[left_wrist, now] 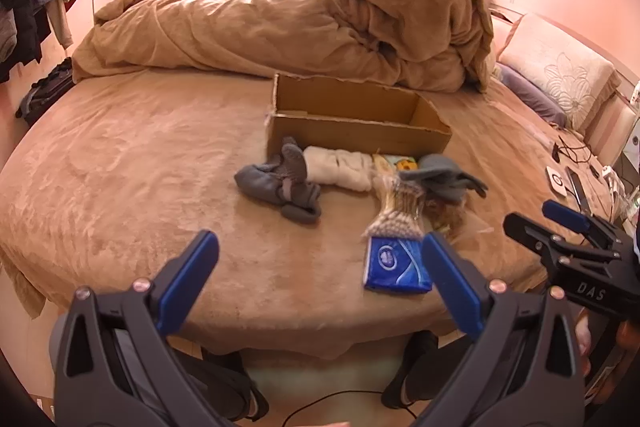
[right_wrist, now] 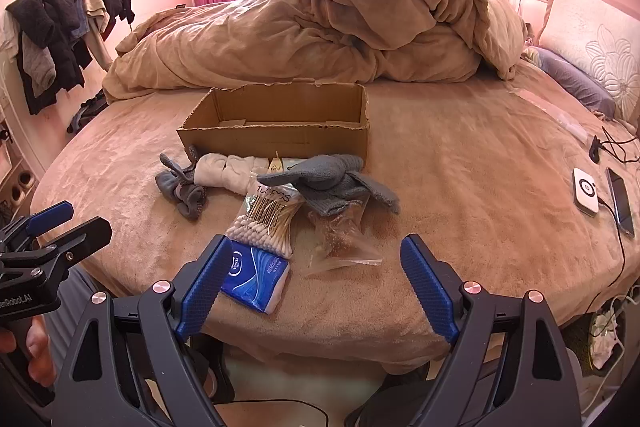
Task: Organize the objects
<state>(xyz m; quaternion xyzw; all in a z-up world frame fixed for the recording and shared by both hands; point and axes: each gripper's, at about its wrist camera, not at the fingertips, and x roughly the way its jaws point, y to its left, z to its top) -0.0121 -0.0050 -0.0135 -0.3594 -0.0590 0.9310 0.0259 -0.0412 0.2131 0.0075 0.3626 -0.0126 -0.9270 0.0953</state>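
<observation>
Bedroom, brown bed [left_wrist: 140,147]: from the left wrist view, the cardboard box [left_wrist: 352,137] seems empty, so sorting looks not begun. The left gripper [left_wrist: 320,279] is spread and holds nothing.

From the right wrist view, the right gripper [right_wrist: 310,275] is also spread; gray socks [right_wrist: 182,189], gloves [right_wrist: 332,183], cotton swabs [right_wrist: 266,223] and blue tissue pack [right_wrist: 256,273] lie before the box.

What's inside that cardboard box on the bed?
The cardboard box looks empty: the right wrist view shows bare inner walls and a strip of floor. The near wall hides the front part of the floor, so something flat lying there would not show.
</observation>
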